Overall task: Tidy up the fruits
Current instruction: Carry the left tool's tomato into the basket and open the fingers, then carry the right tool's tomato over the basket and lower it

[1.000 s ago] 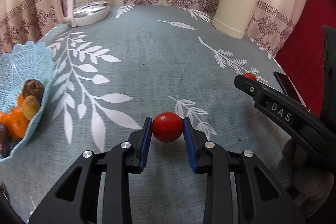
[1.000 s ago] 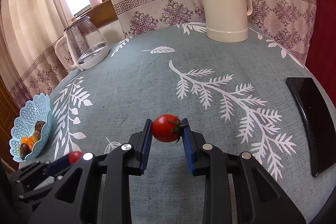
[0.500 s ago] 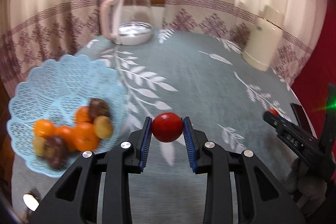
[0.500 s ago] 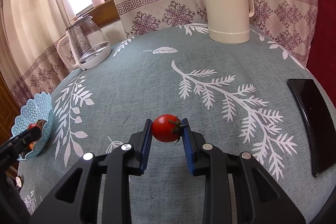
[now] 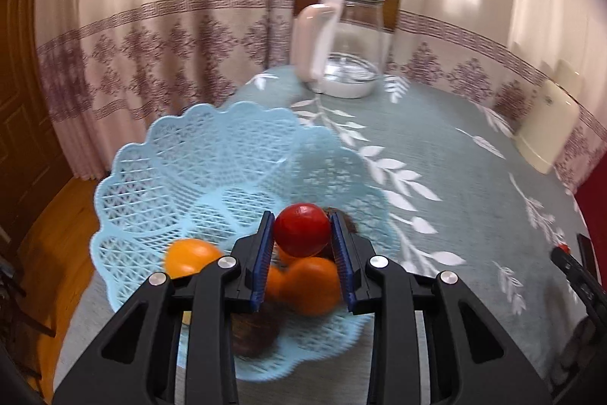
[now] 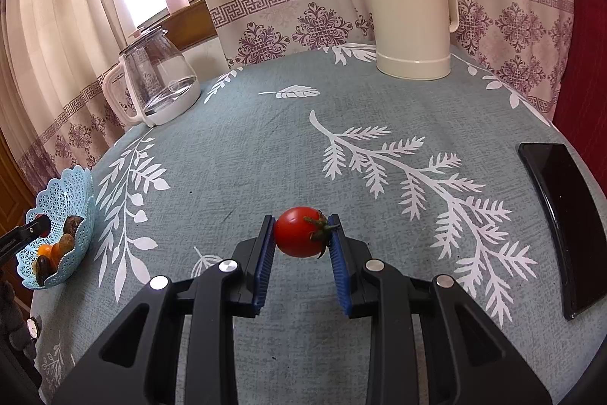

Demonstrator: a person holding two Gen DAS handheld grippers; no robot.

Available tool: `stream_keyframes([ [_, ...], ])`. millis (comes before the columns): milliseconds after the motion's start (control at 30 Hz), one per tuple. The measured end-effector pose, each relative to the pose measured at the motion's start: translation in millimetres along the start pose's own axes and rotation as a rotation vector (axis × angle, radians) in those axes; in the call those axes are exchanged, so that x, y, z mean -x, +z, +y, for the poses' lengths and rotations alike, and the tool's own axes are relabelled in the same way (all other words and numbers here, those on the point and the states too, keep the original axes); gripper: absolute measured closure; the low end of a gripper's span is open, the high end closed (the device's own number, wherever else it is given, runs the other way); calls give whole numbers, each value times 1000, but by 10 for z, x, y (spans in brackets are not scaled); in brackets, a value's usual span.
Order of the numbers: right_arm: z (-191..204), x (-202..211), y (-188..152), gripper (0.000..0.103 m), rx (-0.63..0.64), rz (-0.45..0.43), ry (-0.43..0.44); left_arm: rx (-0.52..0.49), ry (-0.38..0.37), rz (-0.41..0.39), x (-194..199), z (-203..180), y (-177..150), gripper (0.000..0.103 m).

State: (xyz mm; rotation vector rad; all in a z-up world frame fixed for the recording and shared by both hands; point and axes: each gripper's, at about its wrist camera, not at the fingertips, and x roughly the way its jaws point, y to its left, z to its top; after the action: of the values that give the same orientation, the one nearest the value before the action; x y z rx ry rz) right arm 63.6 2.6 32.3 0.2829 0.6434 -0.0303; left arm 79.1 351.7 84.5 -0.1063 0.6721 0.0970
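Left gripper (image 5: pixel 302 234): closed on a red tomato (image 5: pixel 302 229), held above the blue lattice basket (image 5: pixel 159 173). In the basket already: oranges (image 5: pixel 189 255) and darker fruit. Release still to come. Right gripper (image 6: pixel 302 234): clamped on a second tomato (image 6: pixel 299 232), stem against one pad, over the cloth-covered table (image 6: pixel 246 147), well apart from the basket. Farther off: glass kettle (image 6: pixel 159 74), cream flask (image 6: pixel 409 2). Roughly mid-task.

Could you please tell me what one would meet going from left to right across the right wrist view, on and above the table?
Blue basket → glass kettle → tomato held in the right gripper → cream thermos → black phone.
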Motion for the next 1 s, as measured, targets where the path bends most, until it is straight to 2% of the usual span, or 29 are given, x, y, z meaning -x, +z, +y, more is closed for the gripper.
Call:
stream_keyframes([
  [233, 10, -1, -2, 75, 1, 0, -1, 26, 35, 29, -200, 193, 11, 72],
  [500, 13, 0, -5, 75, 1, 0, 0, 34, 53, 51, -308, 241, -30, 72],
  [667, 11, -1, -2, 75, 1, -1, 0, 31, 54, 49, -307, 233, -31, 70],
  [800, 13, 1, -3, 75, 2, -1, 0, 43, 43, 38, -255, 243, -22, 60],
  [1000, 27, 2, -7, 75, 5, -5, 4, 82, 46, -7, -44, 363, 17, 58],
])
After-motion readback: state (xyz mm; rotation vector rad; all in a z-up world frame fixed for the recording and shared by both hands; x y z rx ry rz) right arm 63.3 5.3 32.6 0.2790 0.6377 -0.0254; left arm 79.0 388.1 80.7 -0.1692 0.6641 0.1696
